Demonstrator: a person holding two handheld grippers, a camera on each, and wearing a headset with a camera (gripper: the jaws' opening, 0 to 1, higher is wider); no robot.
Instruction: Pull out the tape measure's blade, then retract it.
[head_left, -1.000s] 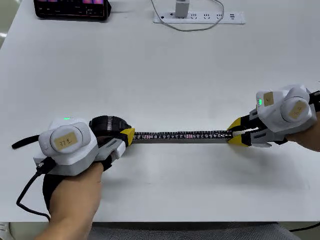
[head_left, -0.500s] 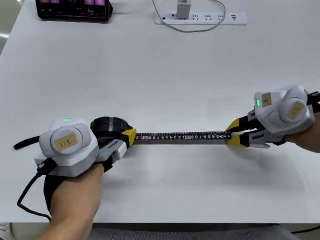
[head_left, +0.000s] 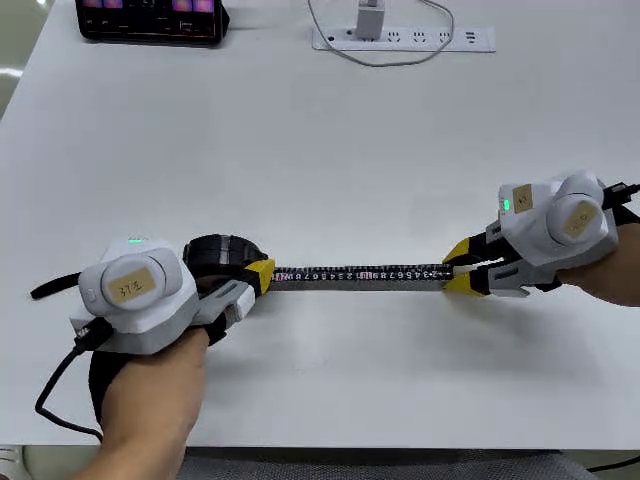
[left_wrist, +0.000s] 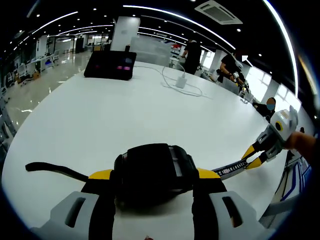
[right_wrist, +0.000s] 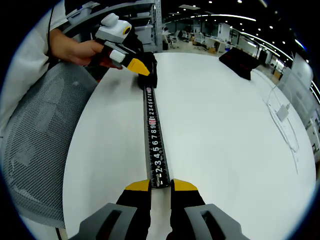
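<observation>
While both hands sit low over the white table (head_left: 330, 150), the left gripper (head_left: 247, 272) is clamped around the black tape measure case (head_left: 218, 252) near the front-left. The right gripper (head_left: 460, 271), off to the right, pinches the tip of the blade (head_left: 355, 273), which lies stretched flat between them. The right gripper view lets you read the blade's numbers and catches a mesh chair (right_wrist: 35, 135). The head view has a power strip (head_left: 400, 37) at the far edge.

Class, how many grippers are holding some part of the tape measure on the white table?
2. The left gripper clamps the black case; the right gripper pinches the free end of the blade.
</observation>
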